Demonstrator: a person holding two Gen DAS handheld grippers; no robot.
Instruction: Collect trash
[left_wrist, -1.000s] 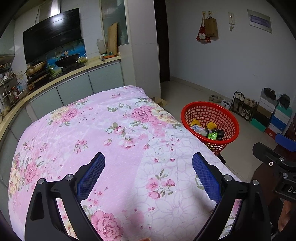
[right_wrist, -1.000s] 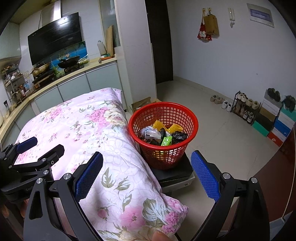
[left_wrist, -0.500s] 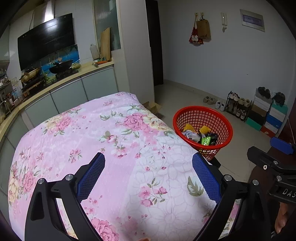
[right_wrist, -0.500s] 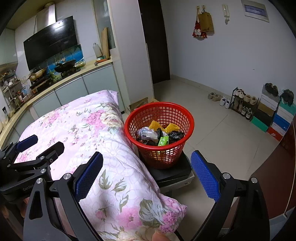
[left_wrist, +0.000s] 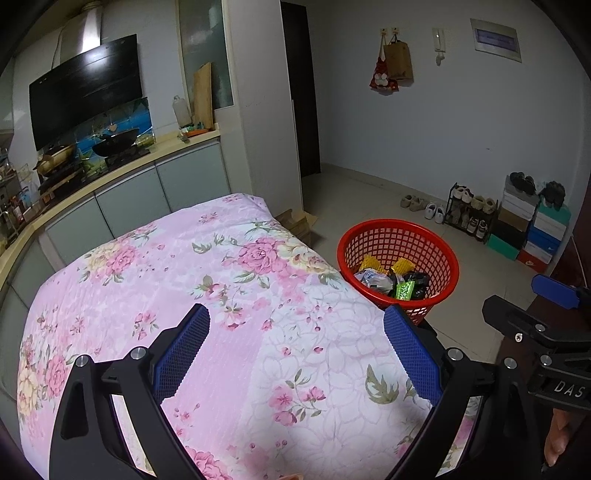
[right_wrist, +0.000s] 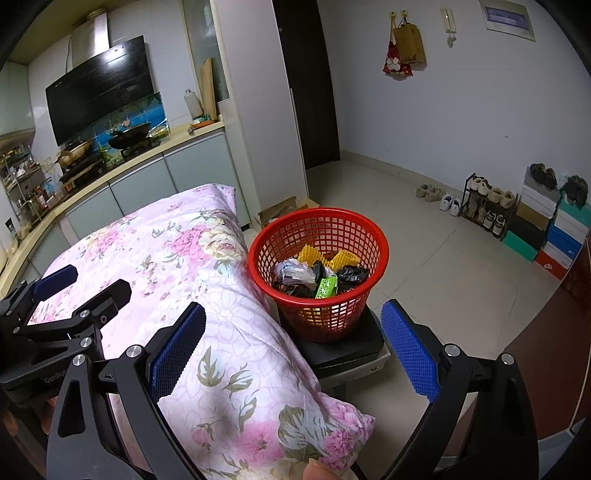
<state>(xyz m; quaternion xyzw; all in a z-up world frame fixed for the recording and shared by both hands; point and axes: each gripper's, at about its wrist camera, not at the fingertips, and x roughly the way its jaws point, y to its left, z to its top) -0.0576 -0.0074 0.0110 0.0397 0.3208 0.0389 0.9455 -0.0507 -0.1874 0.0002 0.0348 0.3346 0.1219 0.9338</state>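
Over the flowered quilt (left_wrist: 155, 280) we hold the left gripper (left_wrist: 295, 350), its jaws spread wide with nothing between them, and we see no litter anywhere on the pink cover, from its far edge by the kitchen cabinets to its near right corner. We judge the gripper is parked there because nothing is left on the cover to pick. Further right, the right gripper (right_wrist: 293, 347) hangs past the quilt's right edge, likewise released and empty, looking toward the red basket (right_wrist: 365, 236). That basket stands on a dark low stand (right_wrist: 354, 347) just beside the quilt's right edge, likely so that pieces can be dropped in without a long carry. Inside it lies the trash (right_wrist: 317, 277), and we count two yellow corrugated pieces, one crumpled pale wrapper, one green packet and at least one black bag; anything beneath is hidden. So we have two grippers, one basket, and about five pieces in it. To our eye the collecting looks finished or nearly so.
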